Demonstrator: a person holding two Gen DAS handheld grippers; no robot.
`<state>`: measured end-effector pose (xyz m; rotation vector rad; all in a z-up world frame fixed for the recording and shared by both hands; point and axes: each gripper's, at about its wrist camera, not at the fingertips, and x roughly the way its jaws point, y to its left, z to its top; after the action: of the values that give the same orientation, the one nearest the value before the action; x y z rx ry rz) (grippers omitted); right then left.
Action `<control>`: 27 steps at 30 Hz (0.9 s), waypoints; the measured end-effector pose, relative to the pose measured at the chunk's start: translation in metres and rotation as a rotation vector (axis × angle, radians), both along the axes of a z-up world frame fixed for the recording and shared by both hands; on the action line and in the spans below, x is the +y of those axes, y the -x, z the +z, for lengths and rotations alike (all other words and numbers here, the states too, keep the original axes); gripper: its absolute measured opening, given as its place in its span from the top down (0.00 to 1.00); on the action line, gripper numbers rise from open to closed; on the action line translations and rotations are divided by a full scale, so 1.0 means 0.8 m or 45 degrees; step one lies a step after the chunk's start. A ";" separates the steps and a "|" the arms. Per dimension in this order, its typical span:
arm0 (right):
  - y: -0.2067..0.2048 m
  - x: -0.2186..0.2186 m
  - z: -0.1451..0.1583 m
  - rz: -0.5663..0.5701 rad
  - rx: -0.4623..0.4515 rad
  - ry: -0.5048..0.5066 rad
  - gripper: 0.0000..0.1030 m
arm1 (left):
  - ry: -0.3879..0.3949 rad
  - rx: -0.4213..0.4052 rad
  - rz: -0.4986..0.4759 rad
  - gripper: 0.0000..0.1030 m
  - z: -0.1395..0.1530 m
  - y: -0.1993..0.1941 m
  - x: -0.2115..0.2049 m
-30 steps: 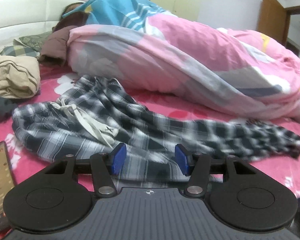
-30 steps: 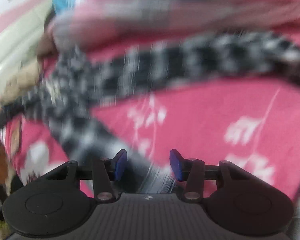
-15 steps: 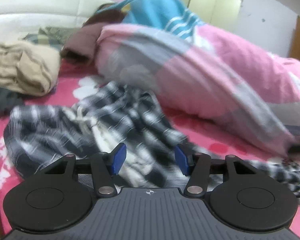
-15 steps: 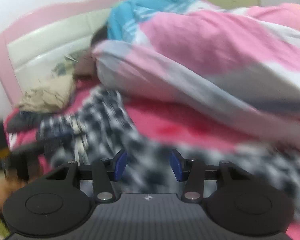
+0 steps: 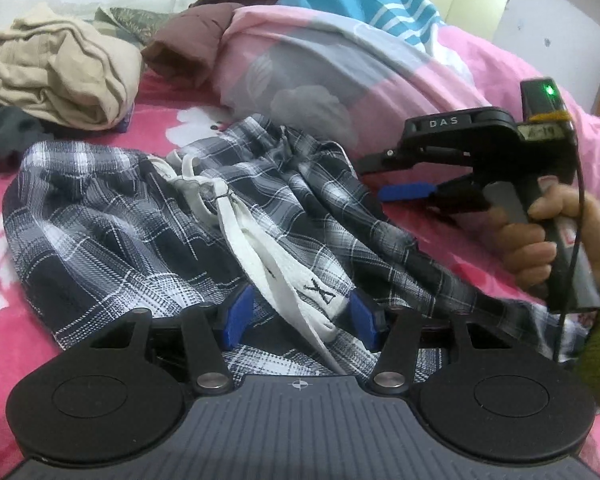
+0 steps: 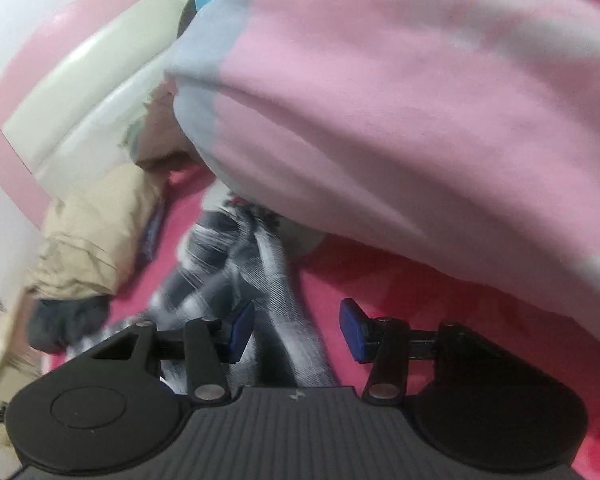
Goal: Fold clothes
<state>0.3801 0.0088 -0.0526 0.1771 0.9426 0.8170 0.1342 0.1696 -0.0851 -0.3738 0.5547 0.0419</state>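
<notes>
Right claw arrived; one plaid trousers.

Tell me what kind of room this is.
Almost certainly a bedroom: a pink floral bed sheet with plaid trousers lying on it, a pink quilt heaped behind, and a padded headboard.

1. The plaid trousers ahead of the right gripper are motion-blurred; their pattern smears.
2. The left gripper's body hides the trousers' near edge.
3. The pink quilt runs off the frame's right edge.
</notes>
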 end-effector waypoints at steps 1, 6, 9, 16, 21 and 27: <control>-0.002 0.000 -0.003 0.016 0.016 -0.025 0.52 | 0.010 -0.003 0.000 0.49 0.000 0.000 0.002; -0.004 0.010 -0.021 0.089 0.084 -0.041 0.72 | 0.012 -0.008 0.011 0.49 -0.002 -0.002 0.003; 0.011 0.027 -0.016 0.123 -0.019 0.066 0.90 | 0.016 -0.009 0.021 0.51 -0.002 -0.002 0.003; 0.057 0.080 0.023 0.086 -0.650 0.585 0.93 | 0.005 -0.008 0.038 0.53 -0.003 -0.001 0.003; 0.061 0.120 -0.020 0.140 -0.875 0.930 0.93 | 0.005 -0.007 0.043 0.54 -0.003 -0.001 0.003; 0.029 0.126 -0.068 0.041 -0.849 0.990 0.93 | 0.002 -0.005 0.044 0.54 -0.003 -0.001 0.003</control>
<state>0.3568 0.1100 -0.1071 -0.7468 0.5640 0.4347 0.1346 0.1724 -0.0872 -0.3849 0.5444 0.0737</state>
